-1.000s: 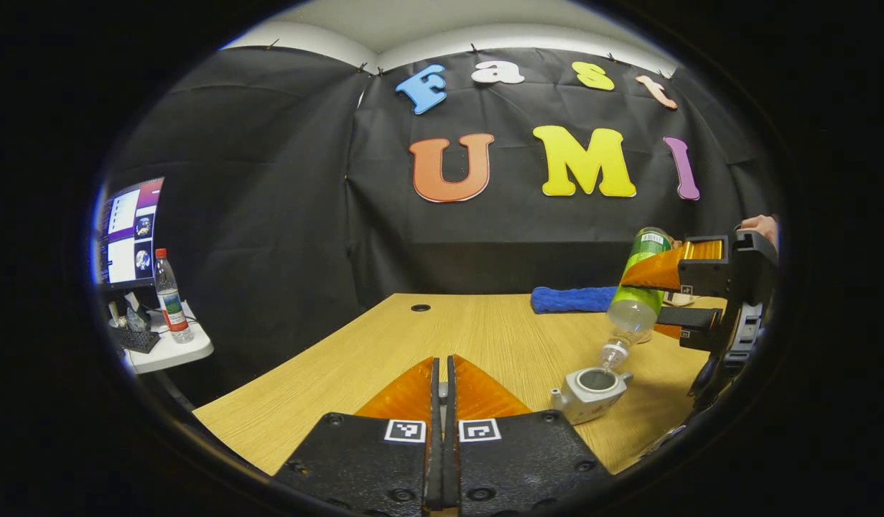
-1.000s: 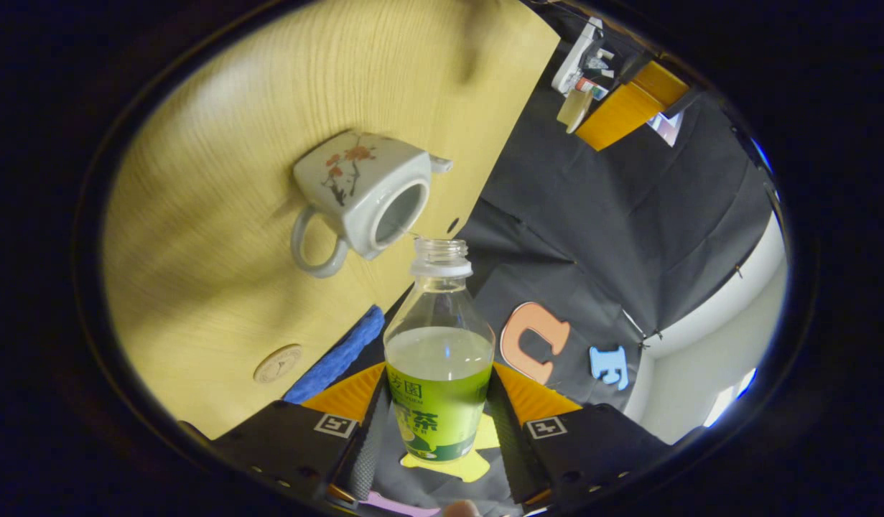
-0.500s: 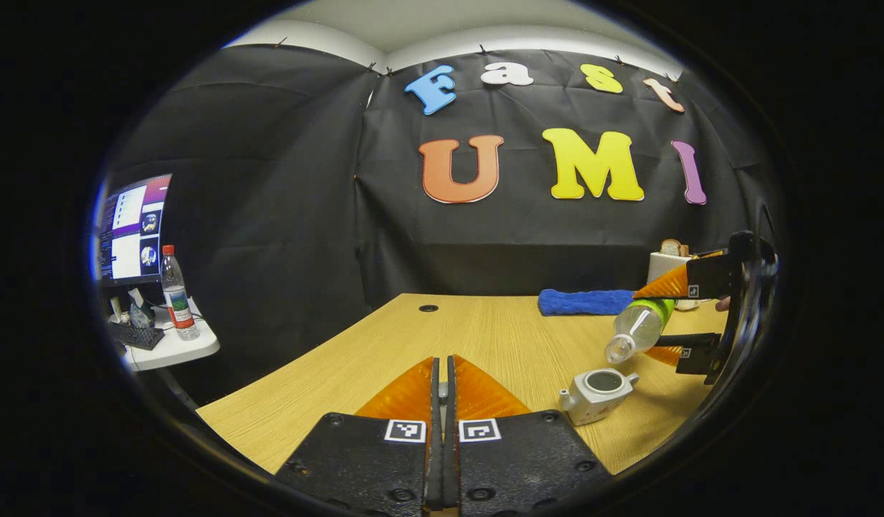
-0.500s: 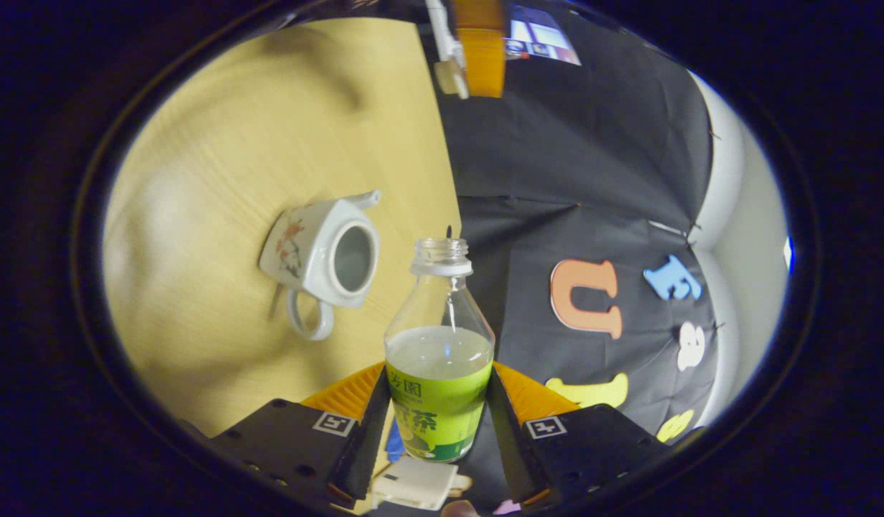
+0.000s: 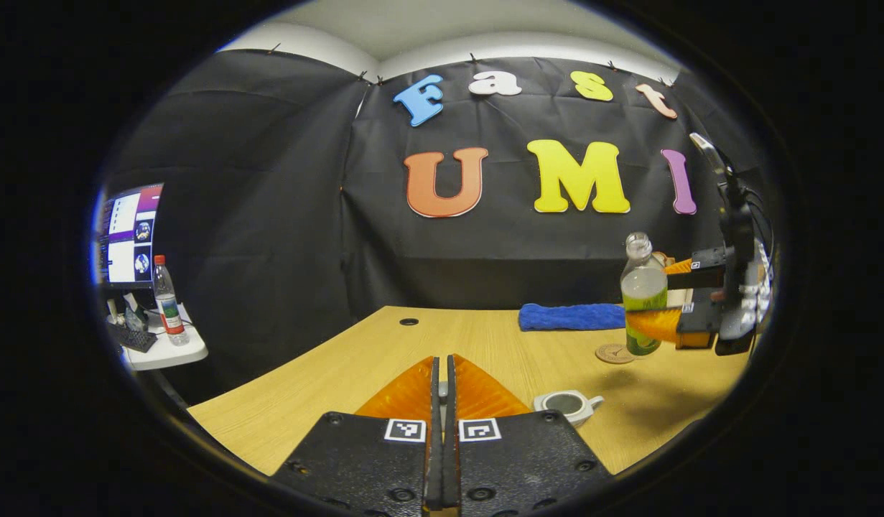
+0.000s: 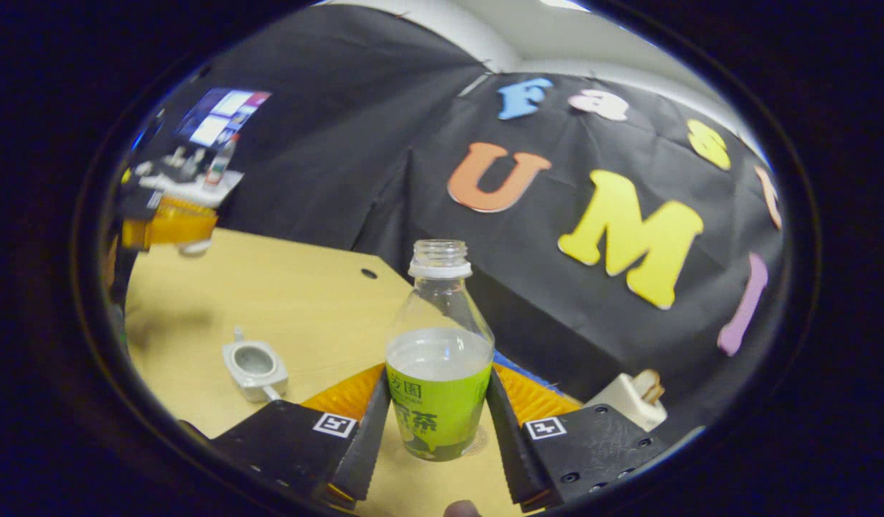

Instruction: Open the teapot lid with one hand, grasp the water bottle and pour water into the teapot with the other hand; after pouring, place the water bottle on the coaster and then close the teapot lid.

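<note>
Wooden table (image 5: 449,337) under a black cloth backdrop, and the open teapot (image 5: 567,404) is parked on it with no lid on. Well beyond the teapot, toward the backdrop, the water bottle (image 6: 439,373) is held upright and uncapped, pinched at the label between both fingers of the right gripper (image 5: 682,305). From the left gripper view the bottle looks to be hovering right beside the coaster (image 5: 614,353), between the teapot and the blue towel (image 5: 571,317). The left gripper (image 5: 443,402) is squeezed nearly closed; a small pale thing, probably the lid (image 6: 194,248), seems tucked at its tips in the right gripper view, though that can't be confirmed. Biggest risk from here: the bottle gets set down on the coaster's edge, gets released crooked, and tips, spilling since no cap is on.
</note>
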